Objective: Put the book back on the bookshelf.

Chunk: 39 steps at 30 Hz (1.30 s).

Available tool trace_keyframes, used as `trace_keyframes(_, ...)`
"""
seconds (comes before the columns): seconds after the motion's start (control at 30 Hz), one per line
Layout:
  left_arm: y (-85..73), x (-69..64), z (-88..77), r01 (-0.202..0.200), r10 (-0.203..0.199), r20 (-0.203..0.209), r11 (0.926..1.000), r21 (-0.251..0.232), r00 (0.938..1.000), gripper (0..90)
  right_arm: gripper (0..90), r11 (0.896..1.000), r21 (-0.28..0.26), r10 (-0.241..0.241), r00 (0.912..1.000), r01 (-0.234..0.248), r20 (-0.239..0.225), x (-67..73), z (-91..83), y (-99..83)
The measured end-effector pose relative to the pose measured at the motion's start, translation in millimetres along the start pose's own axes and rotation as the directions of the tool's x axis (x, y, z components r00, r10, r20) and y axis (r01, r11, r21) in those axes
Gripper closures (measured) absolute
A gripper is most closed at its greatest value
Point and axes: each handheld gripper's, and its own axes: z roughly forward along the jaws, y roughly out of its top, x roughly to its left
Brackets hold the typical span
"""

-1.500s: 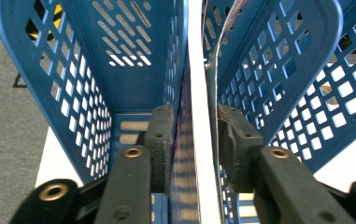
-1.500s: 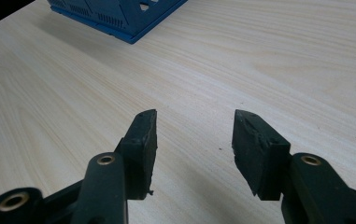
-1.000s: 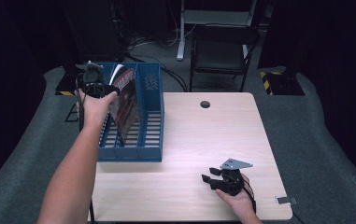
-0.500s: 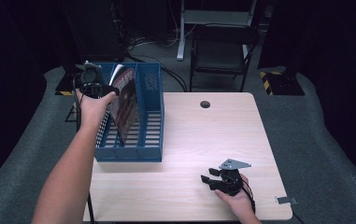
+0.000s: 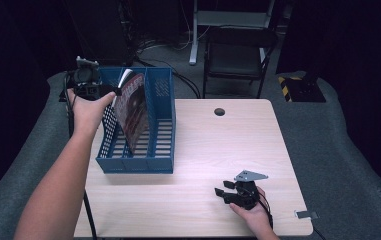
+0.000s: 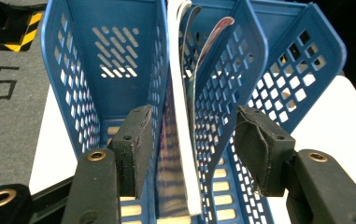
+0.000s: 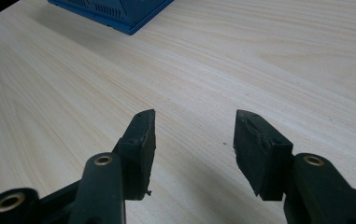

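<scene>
Reaching in from the left of the high view, the person's left hand holds the left gripper at the far left corner of a blue perforated plastic file rack. The rack has three slots and stands on the left part of a pale wood-grain surface. A glossy magazine with a dark red cover stands on edge in the rack, leaning, its top by the gripper. In the left gripper view the jaws are released: they stand apart, one on each side of the magazine's white page edges and a blue divider wall, and neither pad presses on the pages. A second thin cover edge rises just beyond that divider. I cannot tell for certain which slot holds the magazine; in the high view it looks like the middle one.

Farther right, near the front edge of the surface, the right hand rests with the right gripper low over the wood, well apart from the rack. Its jaws are also released, spread wide with bare wood between them, and a corner of the blue rack lies beyond them.
</scene>
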Motion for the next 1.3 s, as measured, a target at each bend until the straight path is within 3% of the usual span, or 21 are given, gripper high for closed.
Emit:
trace_keyframes(0.1, 0.0, -2.3, -0.6, 0.004, -0.004, 0.003, 1.0000, 0.000, 1.0000, 46.7, 48.7, 1.000, -0.004, 0.008, 1.0000, -0.008, 0.000, 0.0, -0.3, 0.1)
trace_keyframes(0.63, 8.8, -17.5, -22.4, -0.069, 0.069, 0.035, 0.9976, 0.006, 0.9970, 46.8, 48.4, 1.000, 0.005, 0.026, 0.9997, -0.026, -0.005, -3.5, 1.4, -1.2)
trace_keyframes(0.93, 9.5, -25.8, -35.6, -0.111, 0.110, 0.080, 0.9938, 0.004, 0.9907, 46.8, 48.3, 0.999, 0.007, 0.050, 0.9988, -0.050, -0.002, -5.7, 0.6, -2.1)
trace_keyframes(1.3, 5.2, -40.2, -37.2, -0.158, 0.153, 0.119, 0.9871, 0.027, 0.9809, 47.0, 48.3, 0.999, 0.013, 0.036, 0.9993, -0.036, -0.006, -4.6, 2.6, -2.8)
